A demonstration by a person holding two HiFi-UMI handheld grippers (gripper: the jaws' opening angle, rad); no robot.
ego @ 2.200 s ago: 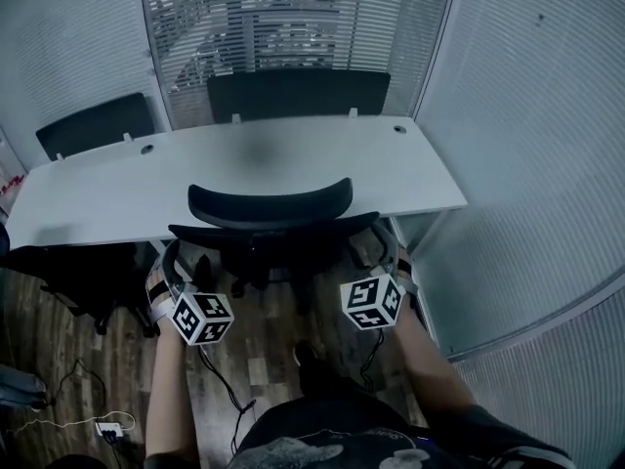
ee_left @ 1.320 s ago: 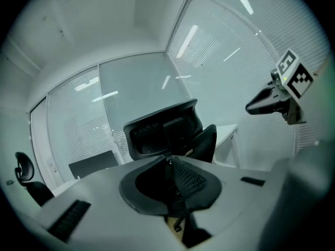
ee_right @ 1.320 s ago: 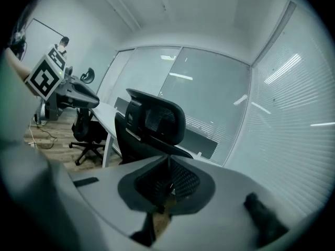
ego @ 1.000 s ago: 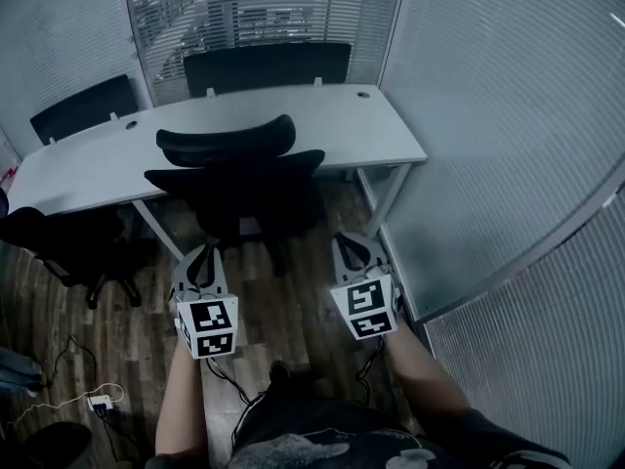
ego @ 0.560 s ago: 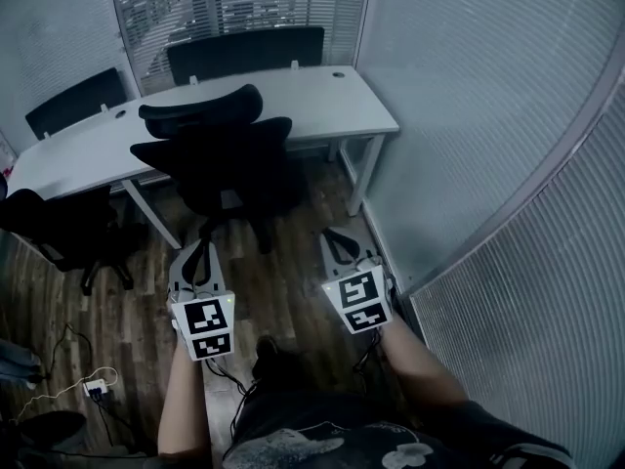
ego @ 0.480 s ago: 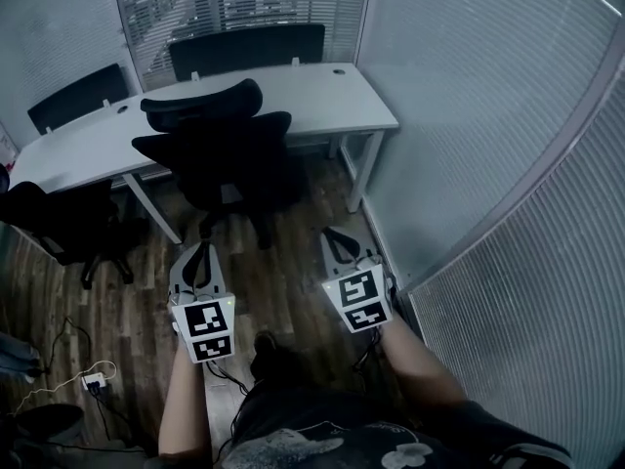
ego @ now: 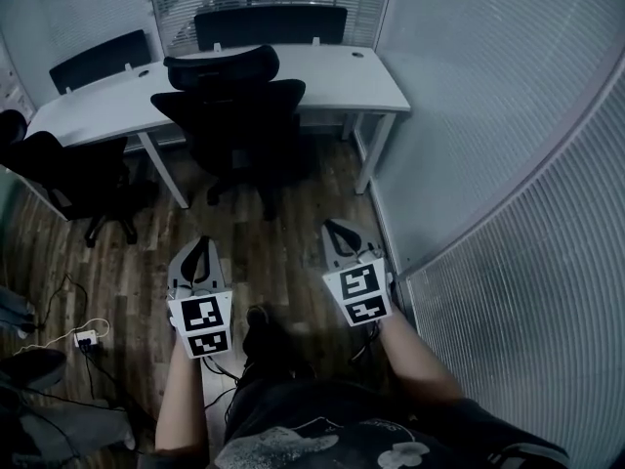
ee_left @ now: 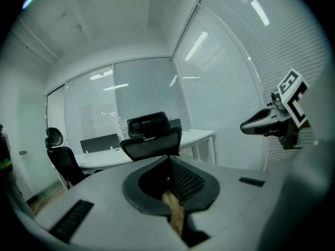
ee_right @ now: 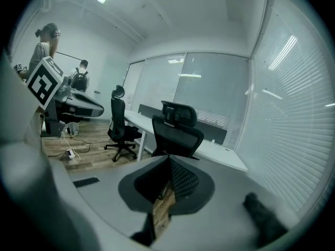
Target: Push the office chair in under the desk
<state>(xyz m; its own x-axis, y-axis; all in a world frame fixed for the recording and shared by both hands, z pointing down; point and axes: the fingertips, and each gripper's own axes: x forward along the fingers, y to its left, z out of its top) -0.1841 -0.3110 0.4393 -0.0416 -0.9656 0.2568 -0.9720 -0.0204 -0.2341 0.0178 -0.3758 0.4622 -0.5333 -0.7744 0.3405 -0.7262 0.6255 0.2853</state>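
The black office chair (ego: 234, 115) with its headrest stands tucked against the front edge of the white desk (ego: 322, 74). The same chair (ee_left: 152, 140) (ee_right: 177, 132) shows ahead in both gripper views. My left gripper (ego: 195, 254) and right gripper (ego: 342, 234) hang over the wooden floor well back from the chair, touching nothing. Both are shut, jaw tips meeting, with nothing between them. The right gripper (ee_left: 267, 123) appears at the right of the left gripper view, and the left gripper (ee_right: 78, 104) at the left of the right gripper view.
A second black chair (ego: 68, 174) stands at the left beside the desk. Dark screens (ego: 269, 25) line the desk's far edge. A glass partition with blinds (ego: 508, 164) runs close on the right. Cables and a plug strip (ego: 83, 338) lie on the floor at the left. People (ee_right: 47, 51) stand far left.
I have backed away from the desk: the chair and desk have moved up and farther off in the head view. Both grippers stay shut, now lower over bare floor.
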